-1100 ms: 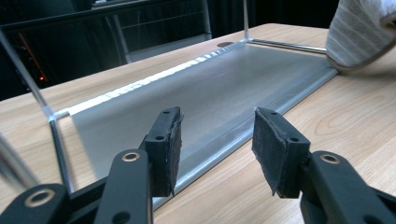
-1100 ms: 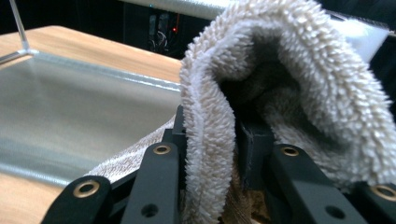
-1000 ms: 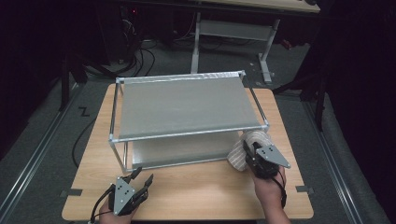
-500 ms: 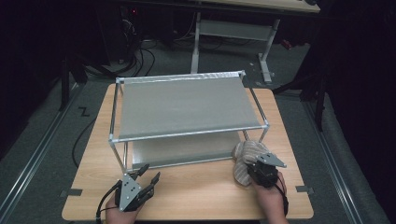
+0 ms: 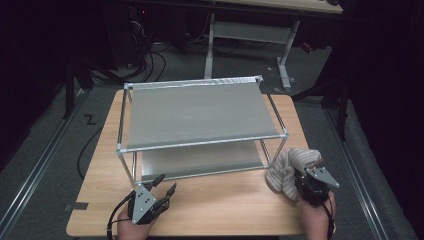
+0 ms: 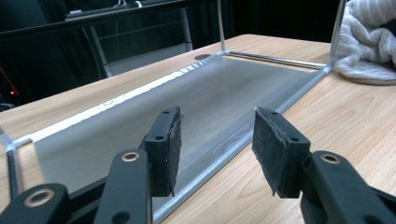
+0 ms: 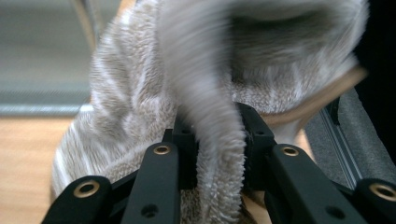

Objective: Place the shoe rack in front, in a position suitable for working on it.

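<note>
A two-tier metal shelf rack (image 5: 200, 117) sits on the wooden table (image 5: 220, 210) just ahead of the left gripper (image 5: 161, 196); cables (image 5: 145, 60) and a desk frame (image 5: 250, 30) lie well beyond it.

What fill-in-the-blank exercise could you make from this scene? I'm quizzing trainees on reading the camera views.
1. The right gripper is shut on a striped ____.
2. The left gripper has its jaws ____, with nothing between them.
3. The metal rack stands on a ____ table.
4. The towel sits by the rack's front ____ corner, seen from the person's side.

Missing words: towel; open; wooden; right
</note>
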